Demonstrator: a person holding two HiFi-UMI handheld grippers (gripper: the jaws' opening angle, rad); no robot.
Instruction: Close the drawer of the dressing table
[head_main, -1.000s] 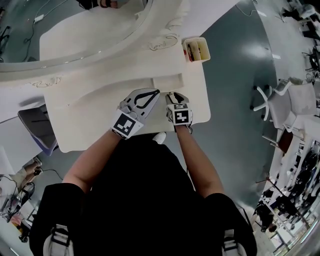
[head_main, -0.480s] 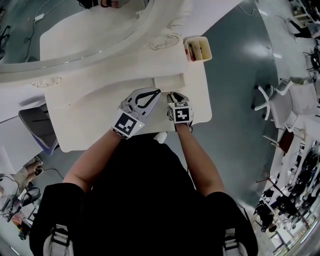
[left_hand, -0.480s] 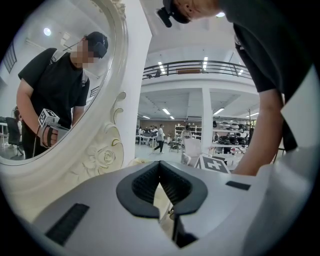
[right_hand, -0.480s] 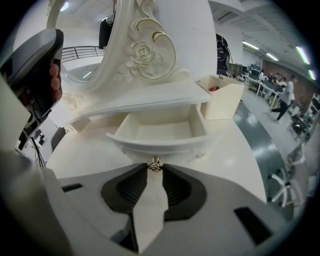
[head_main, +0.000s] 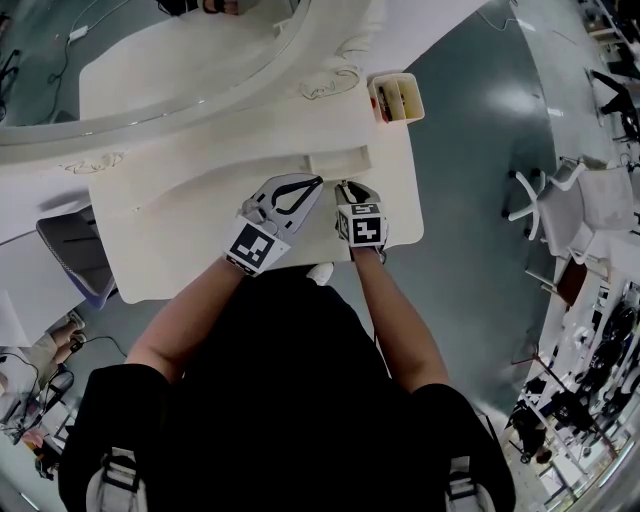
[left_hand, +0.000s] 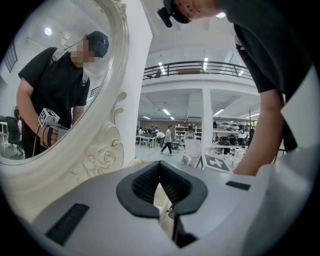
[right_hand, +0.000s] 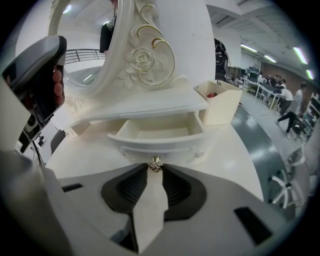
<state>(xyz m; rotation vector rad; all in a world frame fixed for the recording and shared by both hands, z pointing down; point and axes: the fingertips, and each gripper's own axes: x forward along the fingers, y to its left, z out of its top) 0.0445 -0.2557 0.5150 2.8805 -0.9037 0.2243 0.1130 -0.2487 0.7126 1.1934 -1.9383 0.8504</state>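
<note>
Right gripper view: right gripper (right_hand: 155, 169) jaws, just closed, pinch the small gold knob (right_hand: 155, 163) of the white drawer (right_hand: 160, 142); a crooked push could jam it.

Cream drawer (right_hand: 165, 145), silvery knob (right_hand: 155, 165), white mirror frame (right_hand: 145, 55) with gold scrolls, blue-grey floor (right_hand: 265, 135)

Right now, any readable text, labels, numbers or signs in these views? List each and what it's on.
No readable text in any view.
Left marker cube: a black-and-white square pattern only, no letters or digits.
Right marker cube: the same kind of pattern, no text.
Cream box: no label can be made out.
Background hall in both gripper views: any print there is too small or blurred to read.
</note>
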